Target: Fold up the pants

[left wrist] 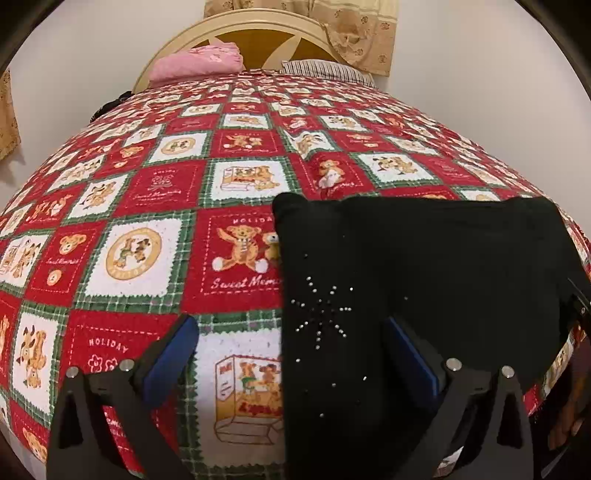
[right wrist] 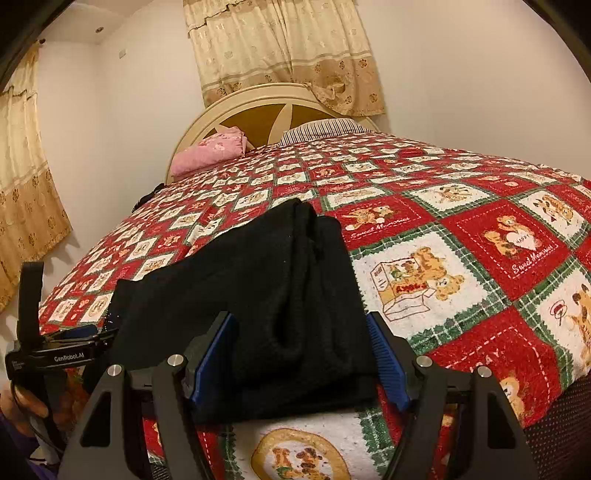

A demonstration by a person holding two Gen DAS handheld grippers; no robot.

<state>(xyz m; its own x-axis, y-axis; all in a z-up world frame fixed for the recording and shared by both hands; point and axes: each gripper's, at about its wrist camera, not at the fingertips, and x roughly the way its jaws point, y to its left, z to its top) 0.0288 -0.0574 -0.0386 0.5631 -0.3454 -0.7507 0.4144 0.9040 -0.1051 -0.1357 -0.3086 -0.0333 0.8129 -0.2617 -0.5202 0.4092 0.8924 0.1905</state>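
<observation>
We see the folded black knit pants (left wrist: 424, 295), with a starburst of small rhinestones, lying flat at the near edge of the red, white and green teddy-bear patchwork bedspread (left wrist: 147, 240). Our left gripper (left wrist: 291, 347) stands spread wide over the pants' left edge, blue pads clear of the cloth. Our right gripper (right wrist: 301, 354) straddles the pants' near right corner; we cannot tell whether its pads press. Beyond the pants, a pink pillow (left wrist: 197, 64) rests against the cream headboard (left wrist: 236, 31).

I'm working in a home bedroom: a bed with a teddy-bear quilt (left wrist: 236, 192), a rounded headboard (right wrist: 266, 107), a pink pillow (right wrist: 210, 151) and beige curtains (right wrist: 280, 48) at top centre.
</observation>
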